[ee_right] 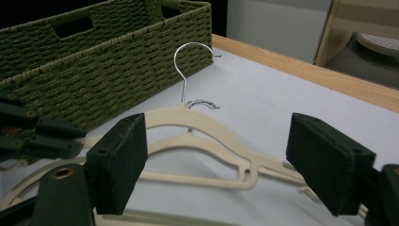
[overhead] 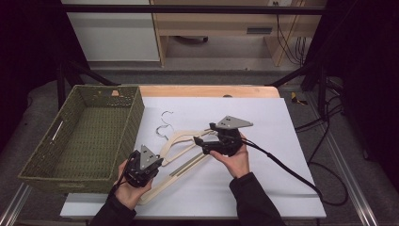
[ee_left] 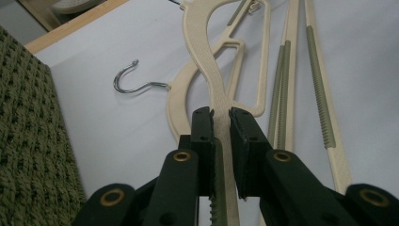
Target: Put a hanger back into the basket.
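1. Fingers first: we see the left gripper (ee_left: 221,125) with its two black jaws pressed onto the arm of a cream hanger (ee_left: 214,75), which runs up between them.
2. We note the right gripper (ee_right: 216,160) with jaws spread wide, nothing between the pads; the hangers lie beyond and below the gap.
3. From the high view, we place the left gripper (overhead: 151,165) at the lower end of the hangers (overhead: 181,146), and the right gripper (overhead: 205,138) at their right side, near the shoulders.
4. We count two cream hangers overlapping on the white table sheet (overhead: 263,122), each with a metal hook (overhead: 165,113) pointing toward the far edge.
5. In the right gripper view one hook (ee_right: 188,61) stands upright, so that hanger is raised; the second hook lies low behind it.
6. We record a green woven basket (overhead: 136,117) just left of the hangers, on the table's left side.
7. Grey-green ribbed strips (ee_left: 320,89) run along the hanger bars.
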A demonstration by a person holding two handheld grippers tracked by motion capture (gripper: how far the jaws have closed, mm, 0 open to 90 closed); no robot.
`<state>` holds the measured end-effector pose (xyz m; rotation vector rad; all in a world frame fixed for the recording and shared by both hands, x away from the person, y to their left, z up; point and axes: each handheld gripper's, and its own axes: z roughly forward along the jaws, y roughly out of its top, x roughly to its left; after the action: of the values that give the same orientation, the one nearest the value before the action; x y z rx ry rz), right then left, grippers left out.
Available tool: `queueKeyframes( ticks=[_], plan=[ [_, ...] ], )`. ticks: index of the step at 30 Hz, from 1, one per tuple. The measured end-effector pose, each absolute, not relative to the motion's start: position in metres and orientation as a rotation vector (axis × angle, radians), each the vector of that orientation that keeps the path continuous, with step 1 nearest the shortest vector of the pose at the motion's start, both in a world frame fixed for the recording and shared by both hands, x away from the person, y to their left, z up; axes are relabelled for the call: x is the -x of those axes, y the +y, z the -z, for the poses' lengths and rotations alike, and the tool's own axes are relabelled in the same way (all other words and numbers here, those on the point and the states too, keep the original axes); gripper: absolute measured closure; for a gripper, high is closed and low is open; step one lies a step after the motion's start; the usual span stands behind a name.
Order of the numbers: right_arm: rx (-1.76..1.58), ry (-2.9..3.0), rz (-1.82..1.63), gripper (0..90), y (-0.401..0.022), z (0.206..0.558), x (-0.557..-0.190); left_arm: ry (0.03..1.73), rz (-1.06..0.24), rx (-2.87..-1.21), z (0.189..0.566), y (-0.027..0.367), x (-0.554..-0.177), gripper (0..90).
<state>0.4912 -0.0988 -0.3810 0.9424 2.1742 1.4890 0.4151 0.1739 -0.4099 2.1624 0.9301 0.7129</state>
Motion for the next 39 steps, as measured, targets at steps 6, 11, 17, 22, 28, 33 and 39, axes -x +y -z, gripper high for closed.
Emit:
queueKeyframes(
  ticks=[6, 11, 17, 22, 28, 33, 39],
  plan=[
    [-0.940, 2.187, -1.489, 31.6, -0.070, 0.384, -0.505, 0.910, -0.731, -2.158, 0.407, 0.172, -0.409, 80.2],
    [-0.924, 2.231, -1.470, 39.1, -0.048, 0.391, -0.513, 0.900, -0.736, -2.146, 0.406, 0.171, -0.405, 80.3],
    [-0.931, 2.258, -1.520, 55.5, -0.033, 0.396, -0.521, 0.866, -0.776, -2.146, 0.404, 0.170, -0.400, 80.5],
    [-0.953, 2.302, -1.515, 65.7, -0.027, 0.401, -0.528, 0.876, -0.735, -2.141, 0.404, 0.168, -0.397, 80.5],
    [-0.973, 2.321, -1.529, 82.4, -0.025, 0.404, -0.532, 0.871, -0.739, -2.138, 0.405, 0.168, -0.395, 80.6],
    [-0.986, 2.320, -1.519, 83.3, -0.025, 0.402, -0.529, 0.881, -0.712, -2.129, 0.407, 0.168, -0.393, 80.6],
    [-0.987, 2.311, -1.515, 83.4, -0.025, 0.400, -0.524, 0.867, -0.714, -2.148, 0.409, 0.169, -0.392, 81.0]
  ],
)
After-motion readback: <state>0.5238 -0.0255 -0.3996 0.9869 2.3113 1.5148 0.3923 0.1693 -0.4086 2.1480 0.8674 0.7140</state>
